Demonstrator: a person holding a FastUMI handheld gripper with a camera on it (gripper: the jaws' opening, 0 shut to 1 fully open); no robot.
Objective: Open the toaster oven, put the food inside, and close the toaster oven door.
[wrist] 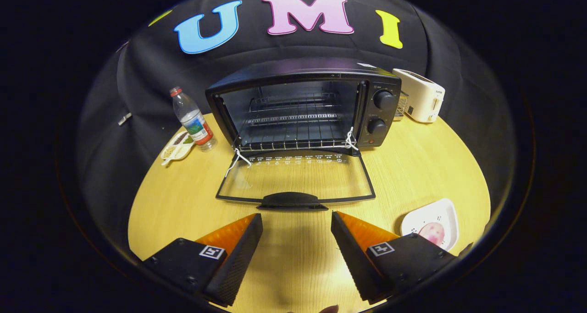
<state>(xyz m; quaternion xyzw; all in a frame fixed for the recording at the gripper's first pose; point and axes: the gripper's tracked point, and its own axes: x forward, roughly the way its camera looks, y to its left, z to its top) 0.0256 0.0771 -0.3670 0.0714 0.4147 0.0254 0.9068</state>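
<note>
Toaster oven [302, 107] sits at the far middle of the round wooden tabletop [183, 203], back up against the booth's dark cloth wall; its door [296, 178] is dropped fully open — glass panel lying flat toward the claw, dark handle [292, 200] at the near edge, just ahead of the fingertips; inside, a wire rack [293, 141] runs across the cavity, nothing on it; white string [351, 139] tied at the rack's right front corner, another bit of white string [238, 159] at the left hinge, trailing onto the glass; two round knobs [383, 100] stacked on the oven's right panel, w/ a small red light below them.

Food [432, 232] — a pinkish round item — rests on a white plate [442, 212] near the tabletop's right front edge, just right of the right finger, well apart from the oven; partly hidden by the claw body, so can't tell more about it.

Claw [296, 223] hovers low over the near tabletop, fingers spread wide apart, nothing between them but bare wood; tips point at the door handle, not touching it.

Further out: a clear water bottle [193, 120] w/ red cap stands left of the oven; beside it, toward the edge, a small white dish [176, 147] w/ greenish bits; a white pop-up toaster [422, 95] sits right of the oven, near the back.
</note>
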